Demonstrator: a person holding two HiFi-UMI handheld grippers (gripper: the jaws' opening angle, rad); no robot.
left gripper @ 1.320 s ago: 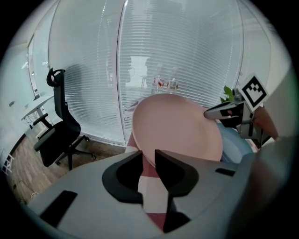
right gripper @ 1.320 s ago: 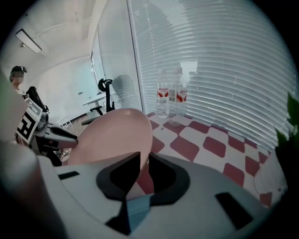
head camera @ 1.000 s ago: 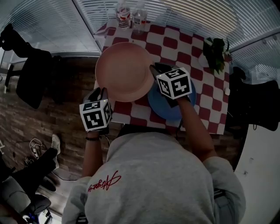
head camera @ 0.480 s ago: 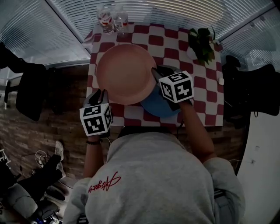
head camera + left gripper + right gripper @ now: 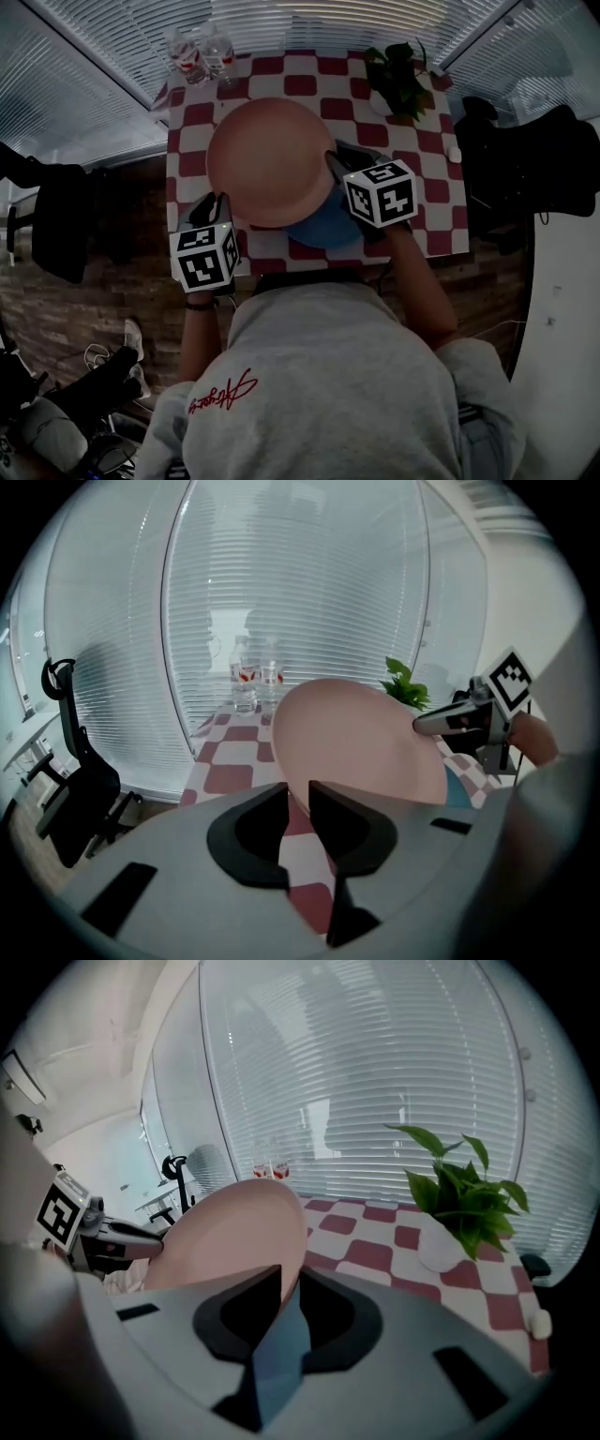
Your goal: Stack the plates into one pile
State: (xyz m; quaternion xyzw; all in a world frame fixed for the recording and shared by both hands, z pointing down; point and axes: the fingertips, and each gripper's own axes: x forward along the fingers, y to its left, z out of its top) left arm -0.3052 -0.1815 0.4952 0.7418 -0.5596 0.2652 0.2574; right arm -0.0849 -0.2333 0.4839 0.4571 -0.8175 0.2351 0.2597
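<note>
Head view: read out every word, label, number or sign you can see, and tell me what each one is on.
Nothing can be quoted with confidence.
The red cursive script on the back of the grey sweatshirt is too slanted and blurred to read.
The red labels on the two bottles are too small to read.
The marker cubes carry black-and-white square patterns, no letters.
The pink plate and the blue plate show no print.

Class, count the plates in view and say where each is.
2. The pink round plate is raised above the red-and-white checked table; the blue round plate lies on that table beneath it, partly covered. More could be hidden underneath.
</note>
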